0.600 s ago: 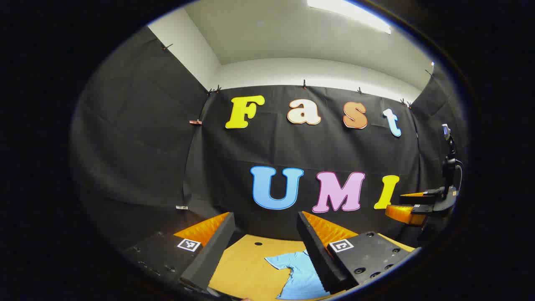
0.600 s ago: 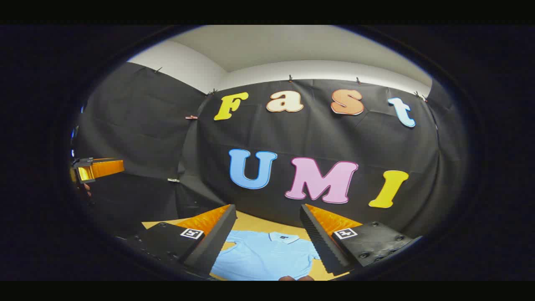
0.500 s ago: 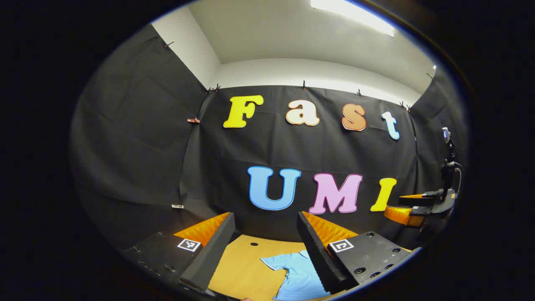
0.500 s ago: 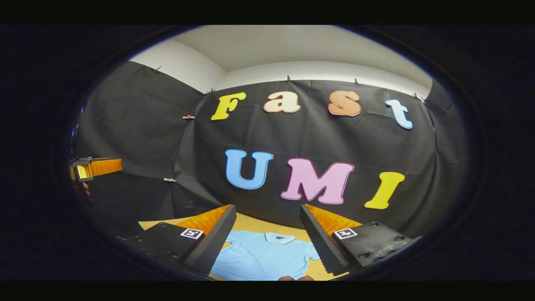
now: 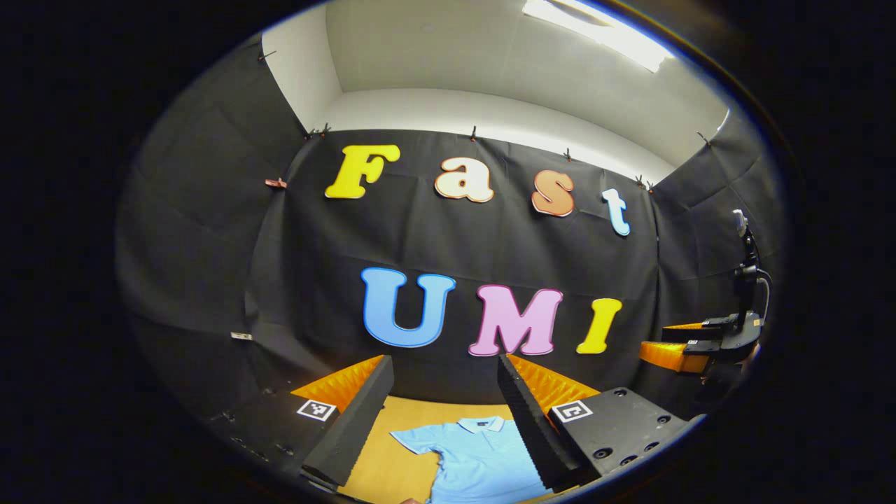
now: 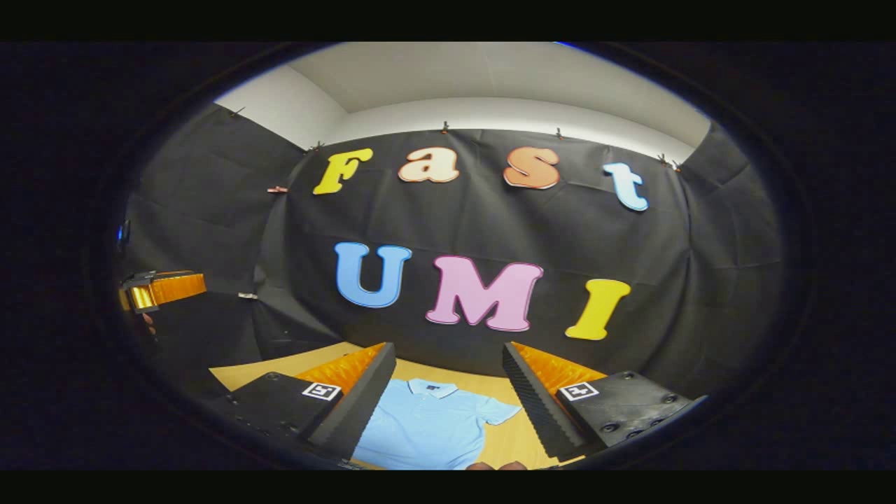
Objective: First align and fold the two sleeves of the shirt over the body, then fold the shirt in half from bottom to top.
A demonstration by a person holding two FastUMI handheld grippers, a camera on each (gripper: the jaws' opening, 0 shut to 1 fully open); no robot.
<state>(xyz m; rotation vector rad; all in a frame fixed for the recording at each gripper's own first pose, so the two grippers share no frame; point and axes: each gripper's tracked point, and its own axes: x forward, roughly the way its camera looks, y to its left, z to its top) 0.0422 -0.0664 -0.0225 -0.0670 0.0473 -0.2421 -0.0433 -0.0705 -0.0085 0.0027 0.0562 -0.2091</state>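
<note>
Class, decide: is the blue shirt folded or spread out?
Spread: the shirt lies flat on the table, sleeve extended sideways, collar showing.

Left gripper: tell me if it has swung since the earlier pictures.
Yes. The left gripper turned right: the shirt and wall cloth slid left in its view.

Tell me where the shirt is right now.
The light blue shirt lies flat on the tan table, collar toward the black wall, below both open grippers.
</note>
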